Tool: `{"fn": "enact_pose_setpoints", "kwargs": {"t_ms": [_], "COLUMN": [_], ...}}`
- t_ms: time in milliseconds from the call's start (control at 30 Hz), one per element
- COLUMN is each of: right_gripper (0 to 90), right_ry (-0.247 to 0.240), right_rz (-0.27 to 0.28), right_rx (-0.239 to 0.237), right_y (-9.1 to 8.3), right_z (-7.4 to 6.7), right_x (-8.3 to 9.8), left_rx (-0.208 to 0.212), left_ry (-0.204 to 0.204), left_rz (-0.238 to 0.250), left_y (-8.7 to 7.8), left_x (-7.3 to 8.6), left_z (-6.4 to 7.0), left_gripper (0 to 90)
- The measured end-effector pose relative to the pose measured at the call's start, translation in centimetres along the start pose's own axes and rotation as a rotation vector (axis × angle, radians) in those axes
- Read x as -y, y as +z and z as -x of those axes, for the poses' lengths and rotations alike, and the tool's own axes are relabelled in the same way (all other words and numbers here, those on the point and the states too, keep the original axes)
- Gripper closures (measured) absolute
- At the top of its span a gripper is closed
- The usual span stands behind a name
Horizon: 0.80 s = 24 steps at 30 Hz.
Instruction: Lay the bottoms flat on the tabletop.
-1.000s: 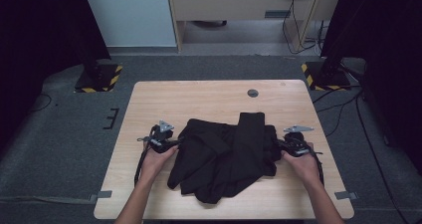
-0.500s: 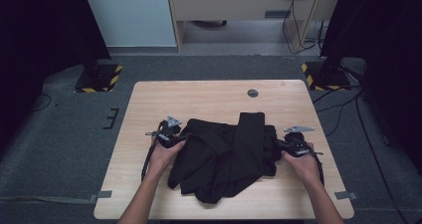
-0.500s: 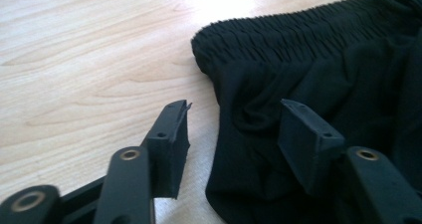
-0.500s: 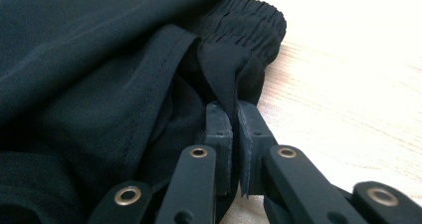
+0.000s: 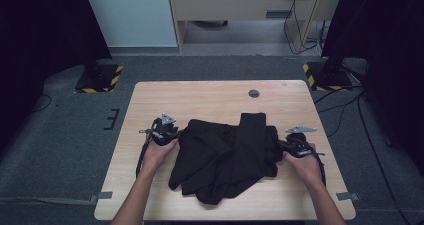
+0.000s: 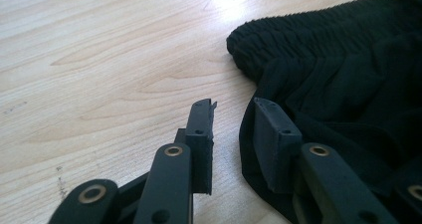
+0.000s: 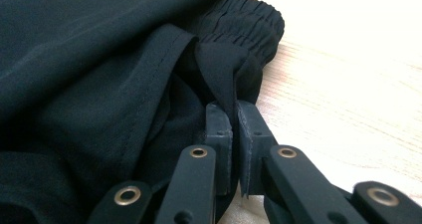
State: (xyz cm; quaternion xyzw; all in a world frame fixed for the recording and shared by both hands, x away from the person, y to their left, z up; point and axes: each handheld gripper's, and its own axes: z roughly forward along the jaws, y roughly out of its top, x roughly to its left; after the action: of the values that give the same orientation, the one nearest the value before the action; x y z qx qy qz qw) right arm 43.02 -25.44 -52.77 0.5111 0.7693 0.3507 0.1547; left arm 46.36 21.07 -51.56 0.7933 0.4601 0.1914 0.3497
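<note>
Right now: right gripper (image 7: 233,134) pinched on fold of black garment (image 5: 225,157) beside gathered waistband (image 7: 249,22). Left gripper (image 6: 234,134) just closing, jaws apart, cloth edge between, unpressed. Garment crumpled at lower centre of wooden table (image 5: 210,97).

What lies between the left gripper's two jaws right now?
Bare tabletop shows in the left gripper view's gap; the black garment edge rests against one closing jaw, unpinched.

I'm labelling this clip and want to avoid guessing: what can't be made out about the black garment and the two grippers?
- Black garment: its type, high view; crumpled, folds cover it.
- Left gripper: whether cloth lies between its pads, left gripper view; the right-hand jaw covers the hem.
- Right gripper: how much cloth it holds, right gripper view; the jaws hide it.
</note>
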Motion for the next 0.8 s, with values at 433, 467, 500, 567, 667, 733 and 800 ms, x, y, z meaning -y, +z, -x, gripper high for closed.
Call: {"fn": "enact_pose_setpoints", "kwargs": {"t_ms": [433, 467, 500, 567, 667, 733, 800], "right_gripper": [82.0, 82.0, 76.5, 69.5, 62.4, 56.3, 51.9], "right_ry": [0.007, 0.007, 0.004, -0.003, 0.012, 0.017, 0.023], "right_rz": [0.0, 0.0, 0.003, 0.001, -0.004, -0.007, -0.003], "right_rx": [-0.003, -0.003, 0.0, 0.013, 0.022, 0.018, 0.02], "right_y": [-0.1, -0.1, -0.1, -0.1, -0.3, -0.4, -0.3], "right_z": [0.0, 0.0, 0.2, 0.4, 0.7, 1.0, 1.2], "right_x": [0.0, 0.0, 0.0, 0.0, -0.1, -0.2, -0.2], "left_rx": [-0.009, -0.007, -0.001, 0.005, 0.006, 0.002, 0.004], "left_ry": [0.017, 0.015, 0.015, 0.025, 0.024, 0.029, 0.027], "left_rz": [-0.029, -0.026, -0.022, -0.021, -0.008, 0.001, 0.008], "left_y": [1.8, 1.9, 1.9, 2.0, 2.1, 2.1, 2.0], "left_x": [0.0, 0.0, 0.0, 0.0, 0.2, 0.2, 0.4], "left_z": [0.8, 0.8, 0.8, 0.9, 0.9, 1.0, 1.2], "left_gripper": [60.8, 60.8, 59.3, 58.0, 54.8, 53.8, 60.5]}}
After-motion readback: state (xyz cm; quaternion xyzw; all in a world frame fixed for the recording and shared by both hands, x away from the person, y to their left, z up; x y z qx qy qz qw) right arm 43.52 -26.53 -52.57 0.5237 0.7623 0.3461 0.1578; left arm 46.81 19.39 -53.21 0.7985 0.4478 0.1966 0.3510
